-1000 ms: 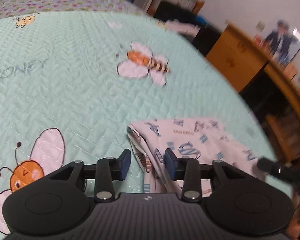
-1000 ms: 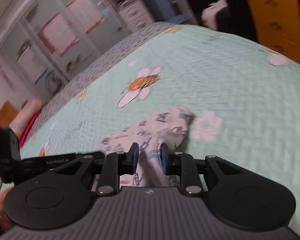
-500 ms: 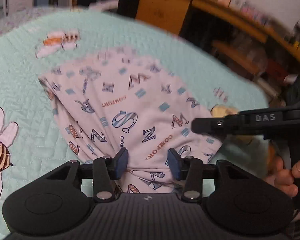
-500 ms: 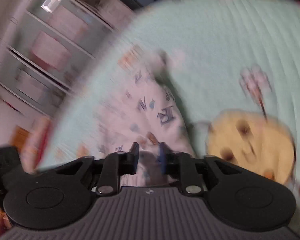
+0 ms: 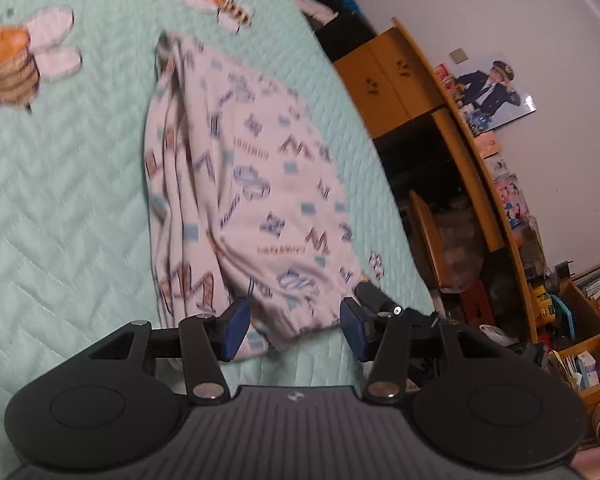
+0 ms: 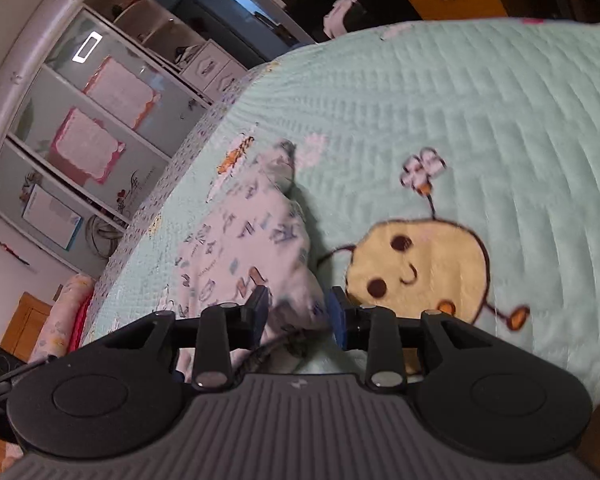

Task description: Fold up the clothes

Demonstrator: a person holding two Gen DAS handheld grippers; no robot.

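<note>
Now your left gripper (image 5: 294, 322) gapes wide, near hem of printed garment (image 5: 256, 184) between pads, unpinched. Right gripper (image 6: 296, 312) likewise parted, straddling same cloth's edge. Garment lies layered lengthwise on bed quilt (image 5: 60, 208), apparently for next crease.

My left gripper (image 5: 295, 326) has a ribbed black body, blue finger pads (image 5: 236, 328) and silver pivot screws. My right gripper (image 6: 298, 314) looks identical, with a black cable beneath its fingers.

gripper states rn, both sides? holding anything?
Left gripper: open, pads spread either side of the printed garment edge, not clamped.
Right gripper: open, garment fold between the pads, no grip visible.
</note>
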